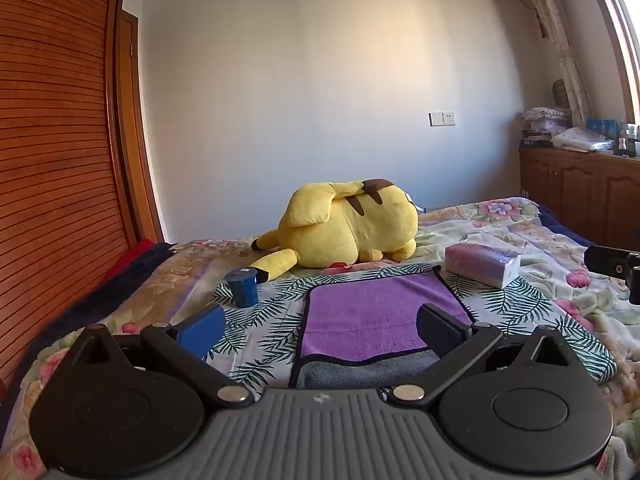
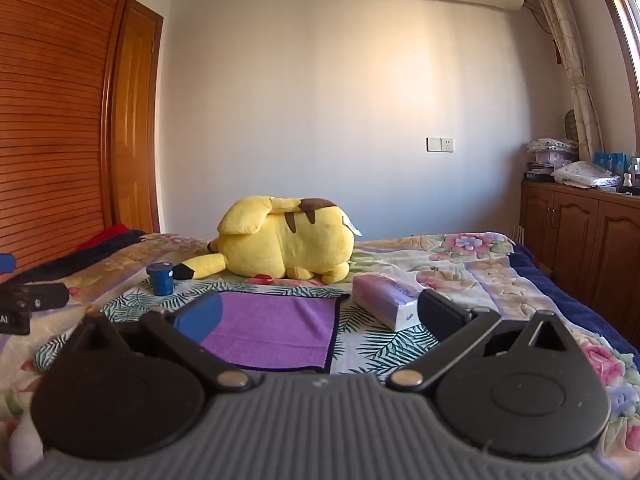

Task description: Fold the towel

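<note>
Towel (image 1: pixel 372 320): purple with a dark border, lying flat on the bed; its near edge is turned over to show a grey underside. In the right wrist view the towel (image 2: pixel 276 328) sits ahead and slightly left of centre.
Bed (image 1: pixel 540 240): covered with a floral quilt; a leaf-print cloth (image 1: pixel 264 320) lies under the towel.
Left claw (image 1: pixel 320 328): fingers spread wide, holding nothing, poised low over the towel's near edge.
Right claw (image 2: pixel 316 316): fingers spread wide, holding nothing, its left finger over the towel and its right finger near the tissue pack.
Tissue pack (image 1: pixel 482 264): just beside the towel's far right corner.
Blue cup (image 1: pixel 241 288): upright, near the towel's far left corner.
Yellow plush toy (image 1: pixel 348 228): lying on its side beyond the towel.
</note>
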A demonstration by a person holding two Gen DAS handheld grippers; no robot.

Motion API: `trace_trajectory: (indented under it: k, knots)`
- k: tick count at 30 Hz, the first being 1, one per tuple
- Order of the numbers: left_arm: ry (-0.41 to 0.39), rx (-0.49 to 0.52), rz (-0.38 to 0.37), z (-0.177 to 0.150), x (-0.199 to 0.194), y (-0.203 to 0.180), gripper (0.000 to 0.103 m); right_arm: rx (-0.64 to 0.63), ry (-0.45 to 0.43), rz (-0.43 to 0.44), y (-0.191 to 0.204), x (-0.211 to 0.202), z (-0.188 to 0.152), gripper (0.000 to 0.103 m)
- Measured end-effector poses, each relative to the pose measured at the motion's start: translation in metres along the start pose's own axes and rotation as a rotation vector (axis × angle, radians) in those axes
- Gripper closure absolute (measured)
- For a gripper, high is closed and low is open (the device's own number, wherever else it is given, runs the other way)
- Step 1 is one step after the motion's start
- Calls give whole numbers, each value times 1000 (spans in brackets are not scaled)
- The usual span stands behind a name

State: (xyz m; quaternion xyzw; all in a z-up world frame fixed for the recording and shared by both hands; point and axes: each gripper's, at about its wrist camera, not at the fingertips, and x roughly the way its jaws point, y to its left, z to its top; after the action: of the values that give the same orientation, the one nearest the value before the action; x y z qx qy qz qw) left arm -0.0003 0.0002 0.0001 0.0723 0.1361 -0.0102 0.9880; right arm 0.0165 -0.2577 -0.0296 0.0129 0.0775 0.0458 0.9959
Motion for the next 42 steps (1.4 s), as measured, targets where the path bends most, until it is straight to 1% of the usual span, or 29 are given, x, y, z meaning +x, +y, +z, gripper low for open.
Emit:
trace_trajectory:
  k: [42]
  knots:
    - [1,10,3,0,0,-1,0,-7,8,2,2,1,-2,0]
